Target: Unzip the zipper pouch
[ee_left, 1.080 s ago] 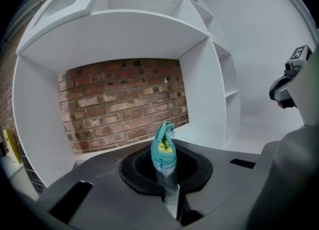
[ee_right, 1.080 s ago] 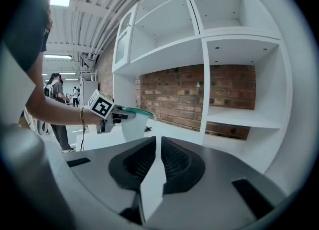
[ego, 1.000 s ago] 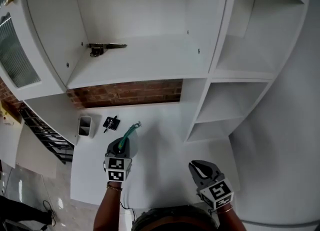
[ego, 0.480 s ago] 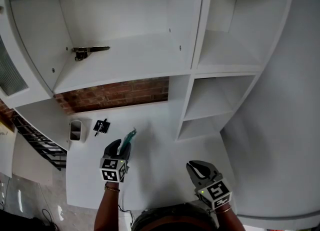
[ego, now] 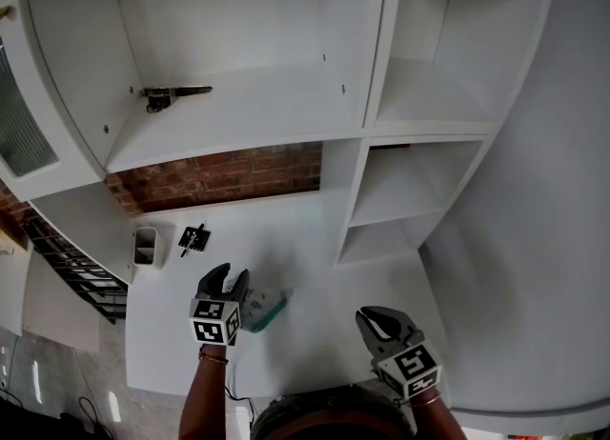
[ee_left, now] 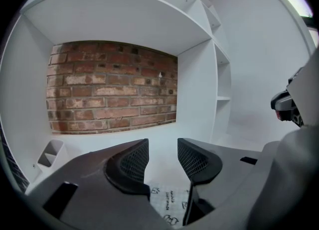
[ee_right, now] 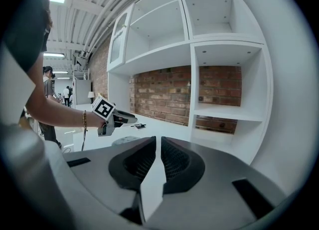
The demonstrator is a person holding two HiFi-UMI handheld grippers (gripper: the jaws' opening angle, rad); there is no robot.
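Observation:
The zipper pouch (ego: 264, 307), pale with a green edge, lies flat on the white table (ego: 305, 238) just right of my left gripper (ego: 227, 276). In the left gripper view the jaws of the left gripper (ee_left: 163, 160) are opening with nothing between them; the printed pouch (ee_left: 169, 201) shows below them. My right gripper (ego: 375, 317) hovers at the table's near right, apart from the pouch. Seen in its own view, the right gripper (ee_right: 158, 154) is shut and holds nothing. That view also shows the left gripper (ee_right: 117, 119) above the pouch (ee_right: 125, 140).
A small white container (ego: 145, 246) and a small black object (ego: 192, 238) sit at the table's far left. White shelving (ego: 400, 95) rises behind and to the right, with a metal tool (ego: 172, 94) on one shelf. A brick wall (ego: 219, 173) backs the table.
The pouch hung upright from the shut left gripper a second ago. The jaws have parted and the pouch now lies on the table. The right gripper has not moved.

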